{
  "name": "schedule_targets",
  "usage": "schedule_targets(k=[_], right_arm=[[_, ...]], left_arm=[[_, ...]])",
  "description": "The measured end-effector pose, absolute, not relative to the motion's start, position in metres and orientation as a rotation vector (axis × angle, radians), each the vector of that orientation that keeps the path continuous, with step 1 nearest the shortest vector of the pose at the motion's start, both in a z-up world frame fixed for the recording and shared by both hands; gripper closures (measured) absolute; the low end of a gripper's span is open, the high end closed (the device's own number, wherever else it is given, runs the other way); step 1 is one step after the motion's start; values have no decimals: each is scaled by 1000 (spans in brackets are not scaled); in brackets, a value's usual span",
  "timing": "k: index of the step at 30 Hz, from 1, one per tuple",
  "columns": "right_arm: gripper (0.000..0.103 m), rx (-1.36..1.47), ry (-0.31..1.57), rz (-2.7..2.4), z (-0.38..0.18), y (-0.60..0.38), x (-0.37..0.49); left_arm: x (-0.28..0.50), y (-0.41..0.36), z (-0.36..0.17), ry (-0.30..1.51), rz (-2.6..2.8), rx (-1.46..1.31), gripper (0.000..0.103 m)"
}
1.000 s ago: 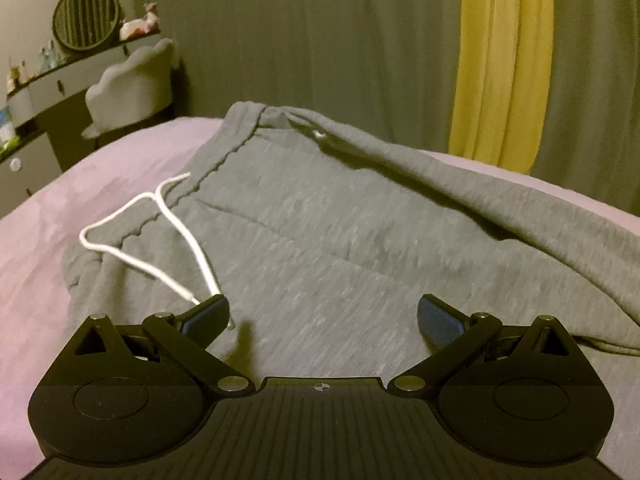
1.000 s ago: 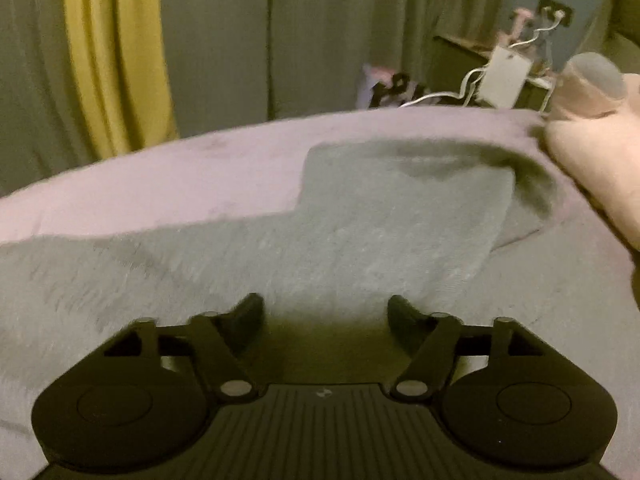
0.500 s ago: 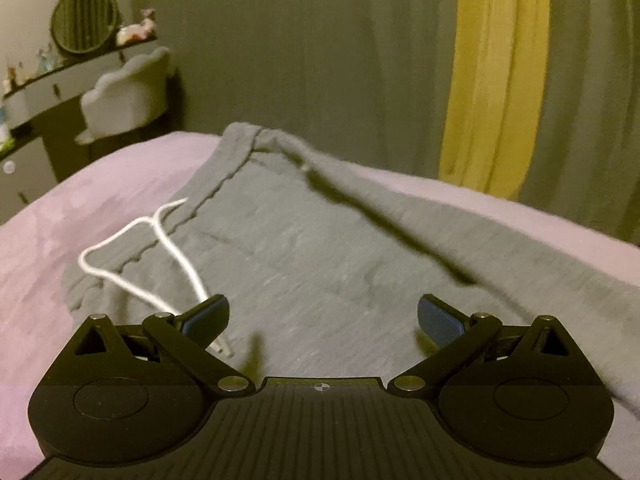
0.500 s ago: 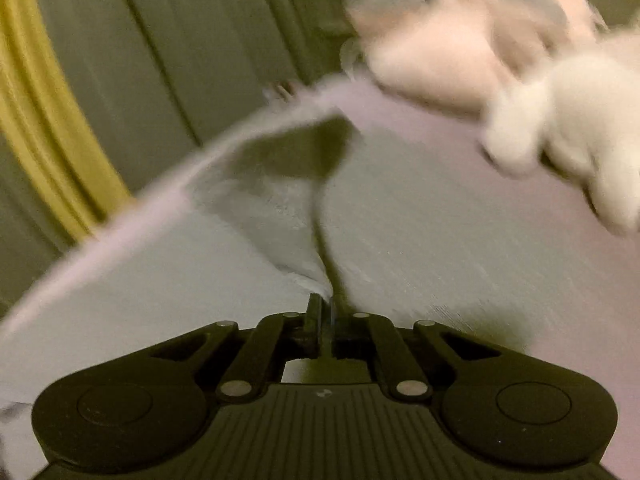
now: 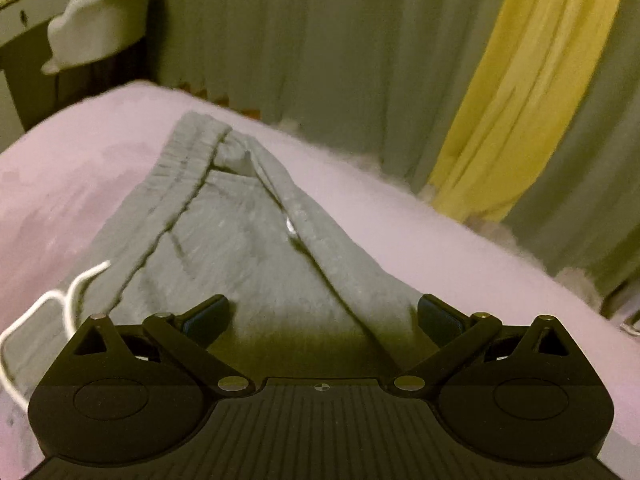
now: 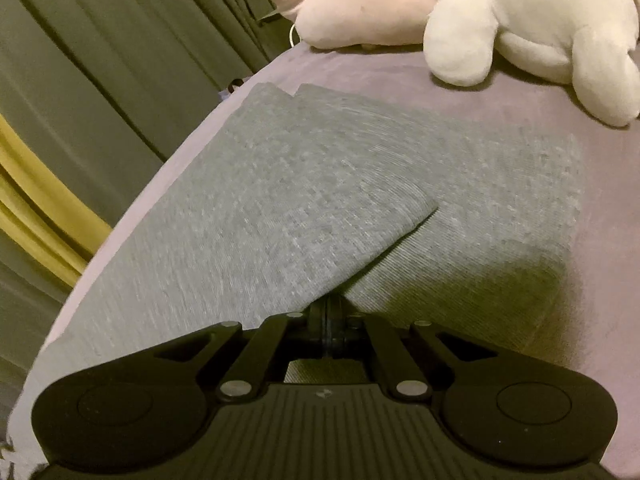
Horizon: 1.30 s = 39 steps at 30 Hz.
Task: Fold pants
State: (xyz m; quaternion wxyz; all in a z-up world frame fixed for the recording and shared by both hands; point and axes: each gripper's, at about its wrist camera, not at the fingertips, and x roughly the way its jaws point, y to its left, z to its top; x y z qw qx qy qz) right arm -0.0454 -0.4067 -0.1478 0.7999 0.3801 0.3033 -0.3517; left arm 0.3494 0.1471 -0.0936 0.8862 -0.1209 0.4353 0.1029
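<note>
While the grey pants lie along the far side of the pink-covered bed, their waistband sits toward the bed's left end, where a white drawstring trails off the cloth onto the sheet. Over that end hangs the left gripper, its blue-padded jaws spread wide with nothing pressed between them; a raised ridge of fabric runs from the waistband down toward its right finger. Behind the bed hang grey curtains with a yellow curtain among them, and a white chair stands past the left corner.

Toward the bed's right end, the right gripper is clamped tight on the edge of the upper pant leg, which lies slanted across the lower leg rather than squarely over it. Plush toys crowd the right end of the bed, close to the leg hems.

Judged from here, the main risk is a crooked fold: with only one end pinched and the other gripper holding nothing, a pull would likely drag the legs askew or deepen the ridge. The thin pinch could also slip off the hem, and the loose drawstring could get trapped inside the fold.
</note>
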Motion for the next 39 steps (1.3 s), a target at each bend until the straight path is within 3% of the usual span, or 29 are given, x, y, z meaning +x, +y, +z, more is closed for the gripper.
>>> schedule_targets(k=[8, 9, 10, 12, 14, 15, 19, 22, 26, 30, 32, 35, 39], right_arm=[[100, 1046, 559, -705, -154, -424, -65], [100, 1088, 548, -701, -155, -427, -68], [97, 1116, 539, -696, -155, -429, -71], [90, 1149, 528, -691, -153, -432, -73], [70, 1157, 506, -679, -150, -433, -72], [63, 1160, 489, -667, -148, -433, -71], [30, 1166, 453, -664, -134, -431, -70], [27, 1149, 436, -681, -126, -430, -73], [27, 1290, 422, -623, -141, -435, -72], [31, 1251, 459, -643, -148, -435, -58], [69, 1242, 476, -655, -154, -434, -53], [87, 1243, 481, -647, -160, -435, -48], [87, 1218, 474, -645, -160, -432, -50]], left_arm=[[390, 142, -120, 1006, 211, -280, 0], [390, 140, -120, 998, 203, -268, 5], [393, 139, -120, 1000, 198, -251, 26], [394, 135, -118, 1012, 159, -229, 45], [391, 135, -114, 1004, 147, -225, 55], [388, 137, -111, 1000, 138, -233, 70], [381, 152, -105, 973, 103, -289, 79], [371, 160, -99, 948, 73, -311, 82], [359, 166, -96, 926, 51, -320, 84], [355, 167, -100, 937, 42, -318, 83], [356, 169, -102, 949, 39, -338, 83], [358, 176, -109, 968, 36, -386, 83], [368, 181, -117, 993, 38, -418, 83]])
